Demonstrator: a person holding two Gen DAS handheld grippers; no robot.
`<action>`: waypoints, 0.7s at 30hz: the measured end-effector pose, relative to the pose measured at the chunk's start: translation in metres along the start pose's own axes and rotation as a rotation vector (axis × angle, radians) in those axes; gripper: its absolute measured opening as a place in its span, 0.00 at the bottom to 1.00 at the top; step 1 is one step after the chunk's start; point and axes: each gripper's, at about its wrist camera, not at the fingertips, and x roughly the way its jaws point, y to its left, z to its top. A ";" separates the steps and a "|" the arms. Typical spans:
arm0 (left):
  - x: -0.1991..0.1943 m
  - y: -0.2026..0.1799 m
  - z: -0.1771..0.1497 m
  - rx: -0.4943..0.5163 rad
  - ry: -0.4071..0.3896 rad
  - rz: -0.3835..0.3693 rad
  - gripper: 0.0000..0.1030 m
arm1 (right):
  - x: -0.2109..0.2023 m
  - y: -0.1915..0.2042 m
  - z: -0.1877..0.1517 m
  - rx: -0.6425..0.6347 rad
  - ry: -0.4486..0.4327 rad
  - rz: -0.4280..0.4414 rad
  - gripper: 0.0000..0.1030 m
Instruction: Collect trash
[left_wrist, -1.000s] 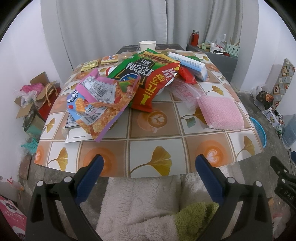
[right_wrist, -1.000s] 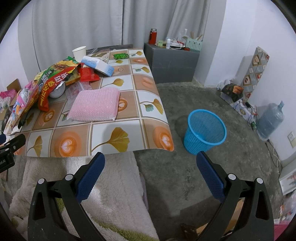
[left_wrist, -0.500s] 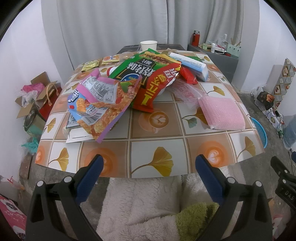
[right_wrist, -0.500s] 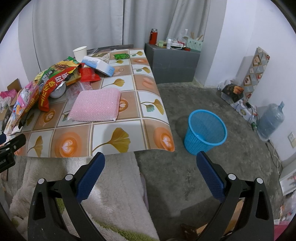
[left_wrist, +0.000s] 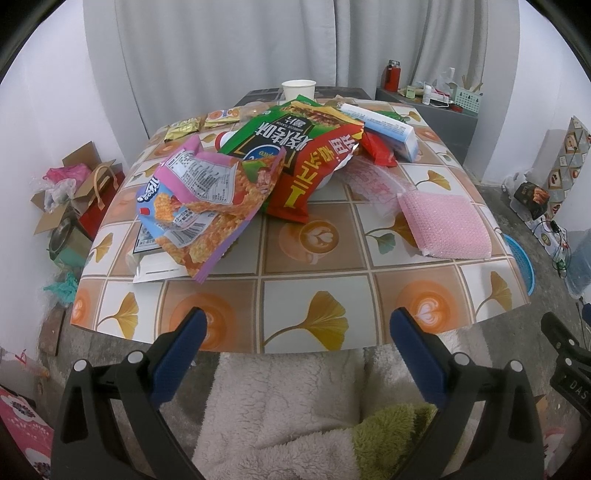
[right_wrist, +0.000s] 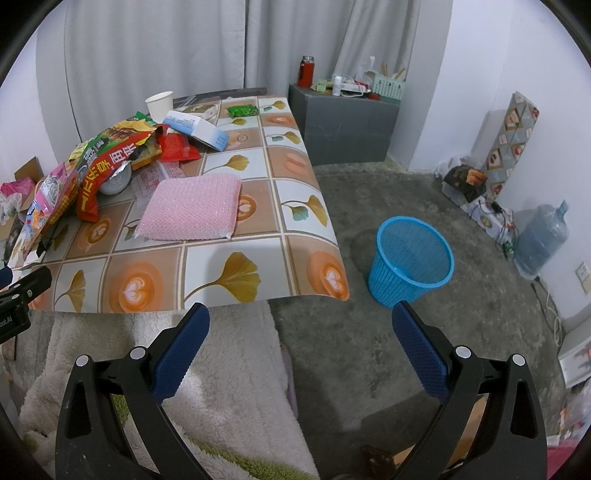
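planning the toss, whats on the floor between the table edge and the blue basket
Nothing: the right wrist view shows bare grey floor between the table edge and the blue basket.

My table (left_wrist: 303, 273), covered in a ginkgo-leaf tiled cloth, carries a heap of snack bags (left_wrist: 236, 177), a pink bubble-wrap pad (left_wrist: 443, 225), a paper cup (left_wrist: 298, 88) and a blue-white box (right_wrist: 195, 129). On the concrete floor (right_wrist: 369, 350) beside it stands a blue wastebasket (right_wrist: 410, 271).

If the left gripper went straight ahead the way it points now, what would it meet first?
Probably the near edge of the table: the open left gripper sits just short of it, holding nothing. If it cleared the edge, the pink-and-orange snack bag looks nearest, though depth is unclear.
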 end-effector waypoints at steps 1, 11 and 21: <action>0.000 0.000 0.000 0.000 0.001 0.000 0.95 | 0.000 0.001 -0.001 0.000 0.000 -0.001 0.92; 0.000 0.000 0.000 0.001 0.001 0.000 0.95 | 0.000 0.001 -0.002 0.001 0.000 0.001 0.92; 0.000 0.000 -0.001 0.001 0.001 0.000 0.95 | 0.000 0.004 -0.002 0.007 0.001 0.005 0.92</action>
